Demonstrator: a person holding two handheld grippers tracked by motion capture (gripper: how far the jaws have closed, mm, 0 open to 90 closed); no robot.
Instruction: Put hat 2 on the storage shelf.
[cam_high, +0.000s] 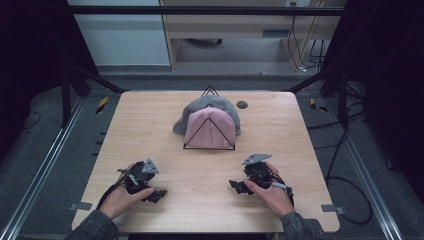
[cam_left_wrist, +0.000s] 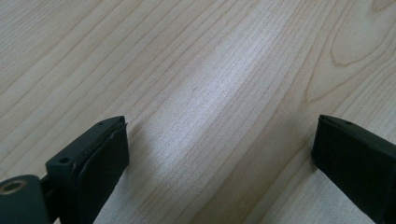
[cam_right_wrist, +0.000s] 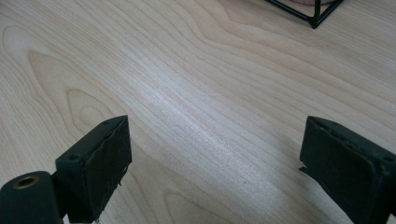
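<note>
On table near edge: both grippers resting, jaws spread, nothing held.

Left gripper (cam_high: 159, 194) sits near-left, right gripper (cam_high: 235, 187) near-right, each with a hand on it, tips pointing toward each other; both gripper views show wide-open jaws over bare wood of the table (cam_high: 150, 130). Pink cap (cam_high: 210, 127) hangs on the black wire stand (cam_high: 208, 147) at centre-far, grey cap (cam_high: 200, 106) just behind and touching it. Both well apart from the grippers. Stand's corner (cam_right_wrist: 314, 14) shows far ahead of the right jaws.
</note>
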